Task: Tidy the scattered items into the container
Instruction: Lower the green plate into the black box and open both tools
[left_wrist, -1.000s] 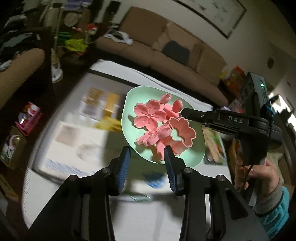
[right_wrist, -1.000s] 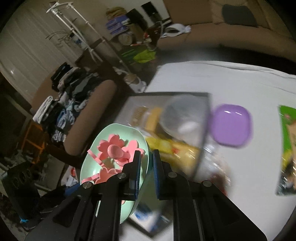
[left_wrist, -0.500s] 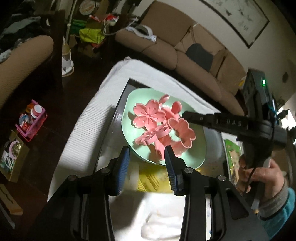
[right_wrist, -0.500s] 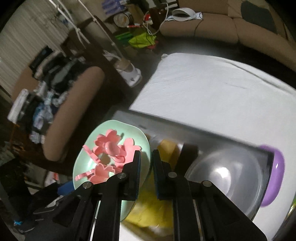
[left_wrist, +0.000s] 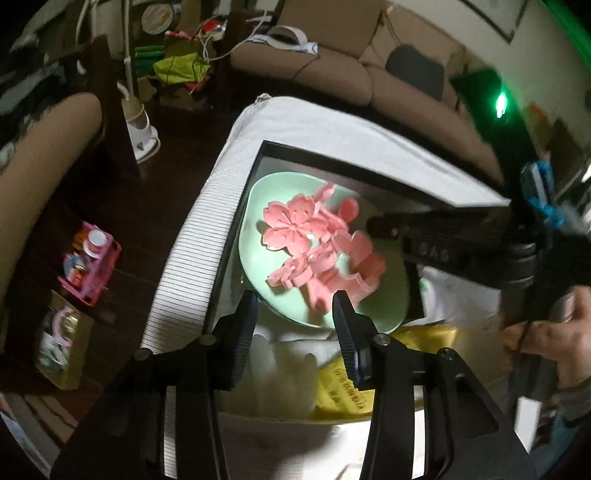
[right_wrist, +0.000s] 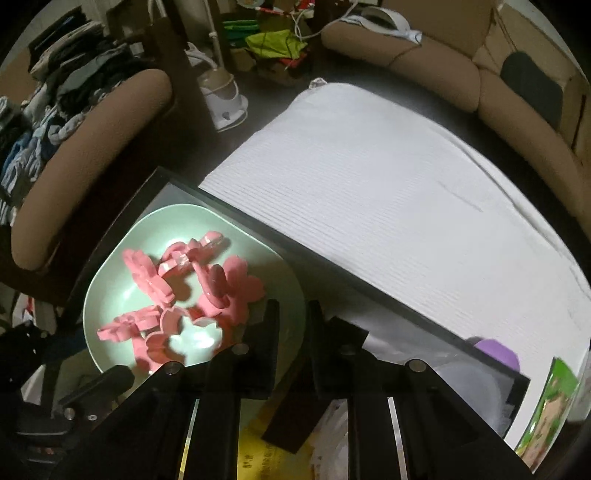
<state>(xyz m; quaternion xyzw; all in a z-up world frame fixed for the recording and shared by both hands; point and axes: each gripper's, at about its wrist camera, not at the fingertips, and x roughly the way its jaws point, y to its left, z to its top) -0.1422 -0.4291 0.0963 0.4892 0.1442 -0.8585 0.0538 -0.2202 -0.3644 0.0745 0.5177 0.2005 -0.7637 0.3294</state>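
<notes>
A mint-green plate (left_wrist: 255, 240) (right_wrist: 122, 284) carrying several pink flower-shaped cutters (left_wrist: 295, 225) (right_wrist: 236, 288) lies tilted in the far-left corner of the black-rimmed container (left_wrist: 369, 162) (right_wrist: 332, 277). My left gripper (left_wrist: 293, 302) is over the plate's near rim. Its jaws are opening; the rim shows in the gap and the pads do not press on it. My right gripper (right_wrist: 292, 314) (left_wrist: 388, 236) is at the plate's right rim, which sits between its narrow jaws. They are just opening and still close on the rim.
The container also holds a yellow packet (left_wrist: 343, 384), white bags and a clear bowl (right_wrist: 472, 387). A purple lid (right_wrist: 495, 350) and a green packet (right_wrist: 550, 406) lie beside it on the white cloth (right_wrist: 369, 184). A person's hand (left_wrist: 546, 339) holds the right gripper. Sofas and floor clutter surround the table.
Both grippers came down with the plate into the container's far-left corner. The gap of each pair of jaws has widened a little.
</notes>
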